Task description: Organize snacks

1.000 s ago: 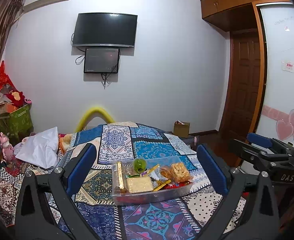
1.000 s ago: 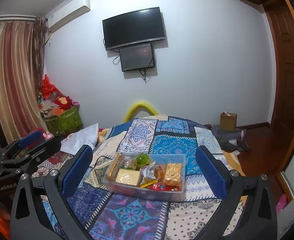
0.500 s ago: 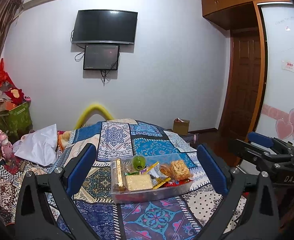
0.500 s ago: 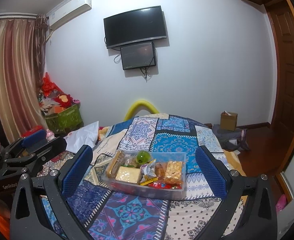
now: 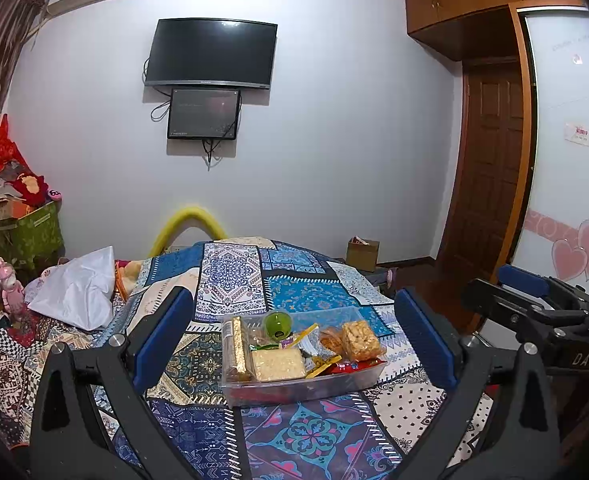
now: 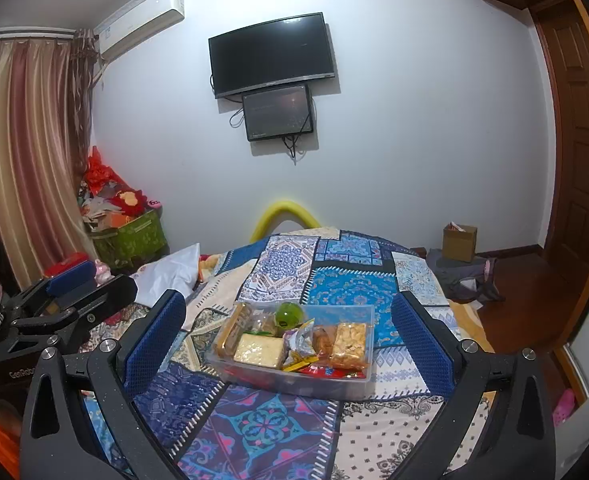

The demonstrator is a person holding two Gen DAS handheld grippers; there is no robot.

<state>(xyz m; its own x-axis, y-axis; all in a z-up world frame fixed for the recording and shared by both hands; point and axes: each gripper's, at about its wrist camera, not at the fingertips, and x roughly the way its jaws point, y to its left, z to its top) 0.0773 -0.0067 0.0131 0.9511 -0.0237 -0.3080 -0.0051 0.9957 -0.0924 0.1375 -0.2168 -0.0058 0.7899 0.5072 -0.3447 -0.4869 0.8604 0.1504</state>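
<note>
A clear plastic box (image 5: 368, 378) (image 6: 358, 378) sits on a patchwork bedspread, full of snacks: a pale cracker pack (image 5: 278, 365) (image 6: 259, 350), an orange crispy bar (image 5: 360, 340) (image 6: 348, 344), a green cup (image 5: 277, 323) (image 6: 289, 314), a gold-wrapped pack (image 5: 236, 348) and small wrapped sweets (image 6: 300, 346). My left gripper (image 5: 294, 340) is open and empty, held back from the box with the box between its blue pads. My right gripper (image 6: 286, 344) is also open and empty, framing the box the same way. Each gripper shows at the edge of the other's view.
The bedspread (image 5: 306, 296) covers a bed. A white bag (image 5: 76, 290) lies at its left. A green bin of clutter (image 6: 128, 236) stands by the curtain. A cardboard box (image 6: 459, 242) and a clothes heap (image 6: 466, 280) lie on the floor by the wooden door (image 5: 490, 176).
Both views have drifted slightly, so the box sits a little lower in frame. Both grippers stay open and nothing was picked up.
</note>
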